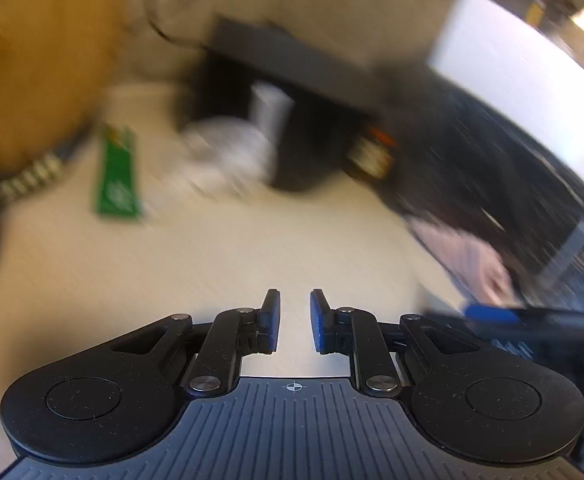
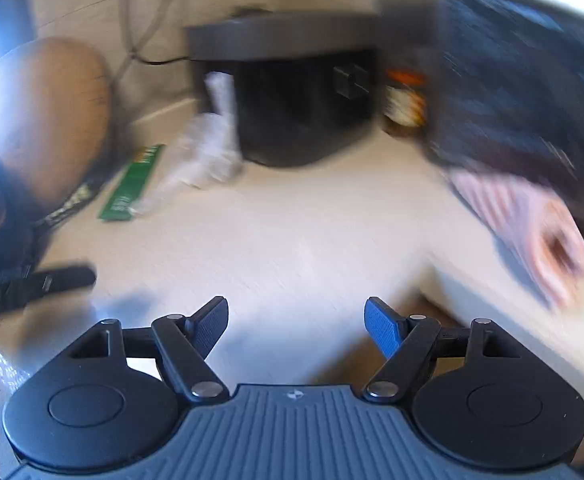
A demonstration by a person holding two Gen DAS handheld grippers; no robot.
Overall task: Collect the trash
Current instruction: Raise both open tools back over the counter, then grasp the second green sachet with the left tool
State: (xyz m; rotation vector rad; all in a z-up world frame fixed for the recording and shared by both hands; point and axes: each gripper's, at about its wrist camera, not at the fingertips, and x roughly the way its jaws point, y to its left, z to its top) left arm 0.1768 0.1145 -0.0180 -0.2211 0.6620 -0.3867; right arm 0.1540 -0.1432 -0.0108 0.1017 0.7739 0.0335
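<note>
Right wrist view: crumpled white wrapper (image 2: 208, 152) well beyond wide, empty right gripper (image 2: 296, 328).

Both views are bright but heavily motion-blurred; only the gripper bodies at 6 o'clock stay sharp. Strong white glare blooms at 9 o'clock in the right wrist view. Fisheye bending curves the edges, worst toward 2 o'clock.

Both wrist views face the black bin (image 1: 292, 148)
</note>
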